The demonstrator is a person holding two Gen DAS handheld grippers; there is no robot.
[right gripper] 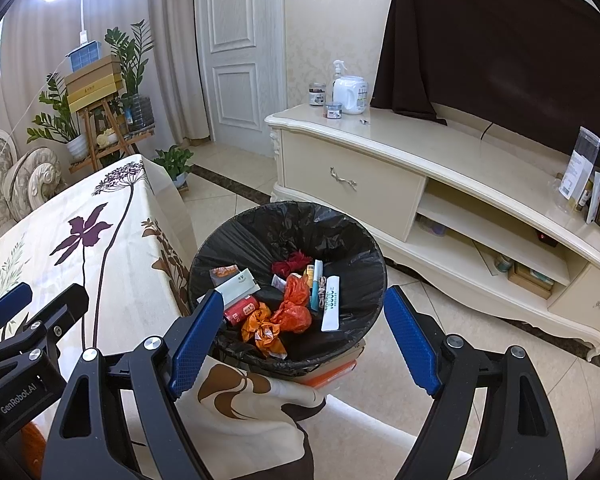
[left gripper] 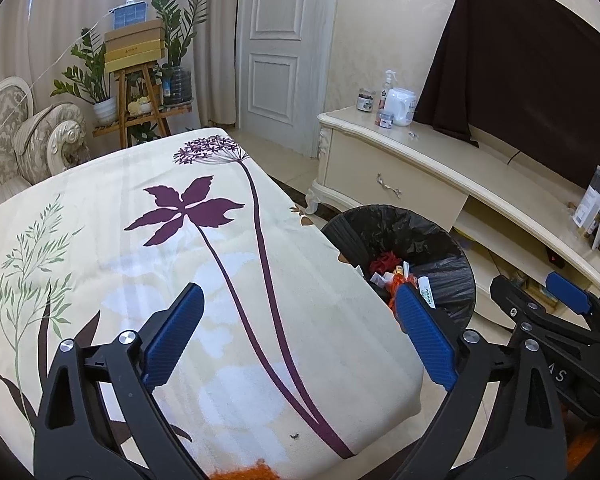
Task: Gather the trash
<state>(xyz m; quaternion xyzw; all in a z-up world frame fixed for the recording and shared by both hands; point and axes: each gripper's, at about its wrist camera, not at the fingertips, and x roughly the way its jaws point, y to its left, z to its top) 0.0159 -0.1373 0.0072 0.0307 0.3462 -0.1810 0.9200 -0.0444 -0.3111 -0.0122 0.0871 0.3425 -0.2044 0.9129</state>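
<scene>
Now, claws: left claw point(left gripper: 296, 336) and right claw point(right gripper: 304, 336) are both gaping apart, carrying nothing.
Trash: wrappers are lying inside the black-lined bin point(right gripper: 352, 236) beside the desk point(left gripper: 100, 216).
Risk: the right claw is hovering near the rim, so a careless dip could be tipping it.

Readable text: one brand mark, two partial letters.

"GenRobot.AI" in pale letters on the black body of the left gripper point(right gripper: 10, 304), lower left of right wrist frame. Letters "AS" on the black body of the right gripper point(left gripper: 540, 292), lower right of left wrist frame. Print on white sachet point(right gripper: 331, 303) in bin point(right gripper: 364, 240) and bottle labels on cabinet point(right gripper: 380, 140) too small to read.
</scene>
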